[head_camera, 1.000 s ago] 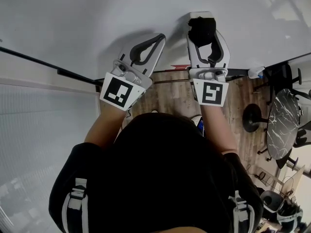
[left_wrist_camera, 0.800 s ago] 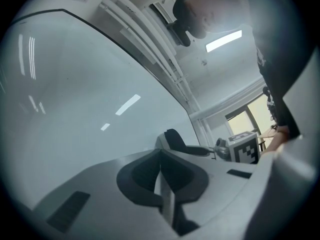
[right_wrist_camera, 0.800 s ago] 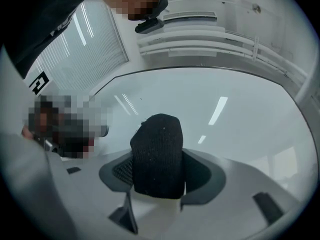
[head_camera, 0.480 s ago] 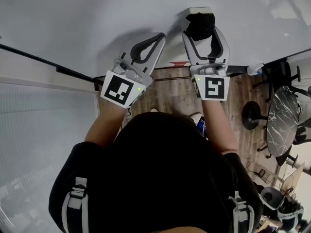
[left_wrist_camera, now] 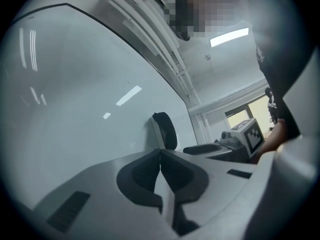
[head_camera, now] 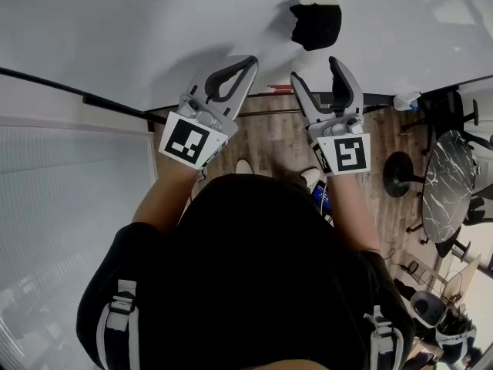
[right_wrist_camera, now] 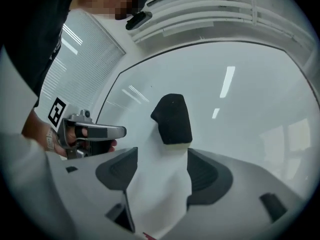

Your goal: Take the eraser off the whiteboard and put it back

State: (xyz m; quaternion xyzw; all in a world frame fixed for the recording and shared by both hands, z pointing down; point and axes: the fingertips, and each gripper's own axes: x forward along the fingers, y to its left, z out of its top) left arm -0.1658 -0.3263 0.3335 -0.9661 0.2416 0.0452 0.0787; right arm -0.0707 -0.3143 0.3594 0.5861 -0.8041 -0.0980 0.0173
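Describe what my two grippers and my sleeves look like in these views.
The left gripper and right gripper are light grey plastic shells with two curved jaws lined with ribbed black pads. Each carries a white cube at its rear, printed with a black square marker. The person wears a black short-sleeved top.

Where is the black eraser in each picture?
Head view: the eraser is near the top, right of the middle, stuck on the whiteboard.
Left gripper view: the eraser is near the middle, seen from the side.
Right gripper view: the eraser is near the middle, facing the camera.
Shared landmark: the whiteboard it sticks to.
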